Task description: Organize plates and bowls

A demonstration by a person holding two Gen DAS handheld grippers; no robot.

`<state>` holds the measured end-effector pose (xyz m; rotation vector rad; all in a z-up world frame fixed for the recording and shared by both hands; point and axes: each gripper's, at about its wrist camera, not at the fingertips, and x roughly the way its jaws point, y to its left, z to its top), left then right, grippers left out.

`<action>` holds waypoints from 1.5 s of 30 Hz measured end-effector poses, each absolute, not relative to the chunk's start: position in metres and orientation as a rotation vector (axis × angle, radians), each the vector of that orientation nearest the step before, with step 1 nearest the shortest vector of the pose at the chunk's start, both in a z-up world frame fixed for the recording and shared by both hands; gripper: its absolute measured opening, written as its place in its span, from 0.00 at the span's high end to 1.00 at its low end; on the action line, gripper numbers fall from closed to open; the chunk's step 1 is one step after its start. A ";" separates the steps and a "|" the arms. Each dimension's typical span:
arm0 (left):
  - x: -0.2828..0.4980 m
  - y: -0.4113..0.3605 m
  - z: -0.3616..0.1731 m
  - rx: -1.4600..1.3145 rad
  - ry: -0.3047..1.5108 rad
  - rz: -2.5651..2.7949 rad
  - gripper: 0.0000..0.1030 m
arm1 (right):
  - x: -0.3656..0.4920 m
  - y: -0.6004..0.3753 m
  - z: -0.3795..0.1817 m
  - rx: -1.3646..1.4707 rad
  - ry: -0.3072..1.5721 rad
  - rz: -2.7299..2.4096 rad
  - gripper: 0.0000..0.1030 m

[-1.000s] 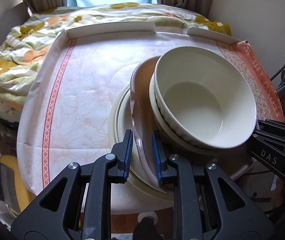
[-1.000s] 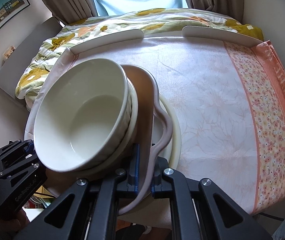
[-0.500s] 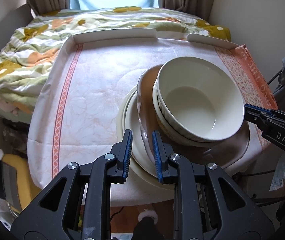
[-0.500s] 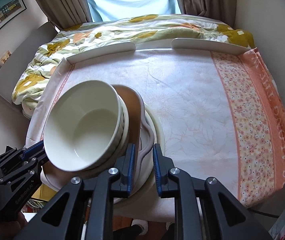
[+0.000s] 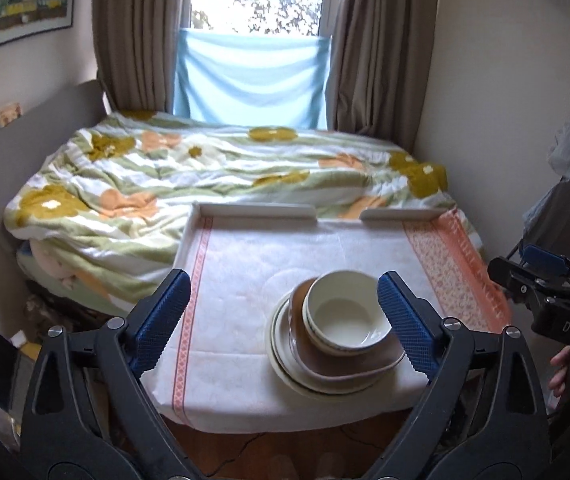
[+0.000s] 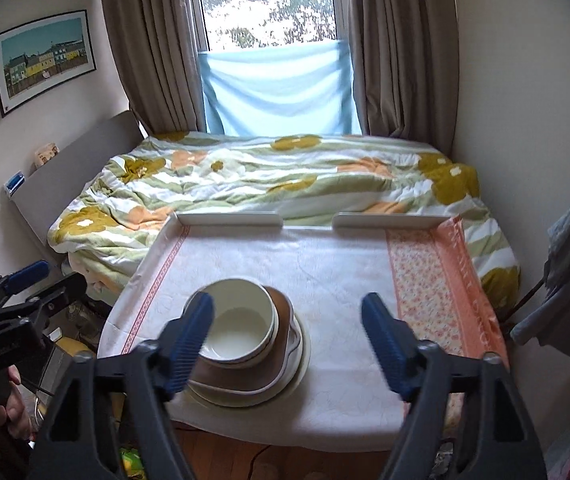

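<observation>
Sitting near the front edge of the cloth-covered table (image 5: 245, 264): a single stack, cream bowl (image 5: 345, 314) nested in a second bowl, both on the brown plate (image 5: 349, 360), that in turn on the wide cream plates (image 5: 281, 344) at the bottom. Seen from the right wrist, the same bowl (image 6: 241, 320) resting a little left of centre on the brown plate (image 6: 281, 312), with the pale plates (image 6: 301, 364) showing around it.

Hanging above and back from the stack: the left gripper (image 5: 283, 322), spread wide, jaws having just been opening, nothing pinched between the blue pads (the stack only appearing between them from behind). Likewise the right gripper (image 6: 287, 344), spread wide and just been opening, empty, its left pad overlapping the bowl in view but apparently clear of it.

Judging the handling: looking like glazed ceramic, so stiff, slick under rubber pads, and breakable if knocked or dropped. Probably heavy as a whole stack, too much for one pinch on a thin rim. Appearing off-centre on the plates, the bowls, so likely to slide if the stack is tilted.

Suggesting a hold: clamping the brown plate's rim on opposite sides, one gripper each, keeping it level; or taking the top bowl alone by its wall, one pad inside and one outside. Looking largely organised already, the stack.
</observation>
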<state>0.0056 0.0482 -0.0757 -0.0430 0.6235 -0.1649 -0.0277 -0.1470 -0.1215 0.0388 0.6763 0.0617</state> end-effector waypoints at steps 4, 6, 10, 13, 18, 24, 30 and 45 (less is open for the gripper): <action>-0.013 0.043 -0.040 -0.024 0.546 -0.132 0.02 | -0.044 -0.152 -0.090 0.032 0.605 0.057 0.13; -0.028 0.041 -0.025 -0.024 0.473 -0.104 0.00 | -0.051 -0.154 -0.077 0.030 0.578 0.064 0.00; -0.052 0.034 -0.007 -0.018 0.354 -0.095 0.00 | -0.073 -0.157 -0.057 0.005 0.473 0.008 0.00; -0.059 0.029 -0.004 0.000 0.338 -0.091 0.00 | -0.080 -0.161 -0.053 -0.001 0.444 -0.025 0.00; -0.060 0.020 -0.013 0.025 0.348 -0.093 0.00 | -0.088 -0.164 -0.057 0.016 0.432 -0.050 0.01; -0.054 0.014 -0.020 0.016 0.385 -0.111 0.00 | -0.090 -0.167 -0.058 0.022 0.437 -0.083 0.01; -0.053 0.007 -0.023 0.030 0.387 -0.121 0.00 | -0.093 -0.170 -0.058 0.027 0.437 -0.108 0.01; -0.057 -0.002 -0.019 0.053 0.369 -0.128 0.00 | -0.094 -0.175 -0.059 0.022 0.431 -0.124 0.01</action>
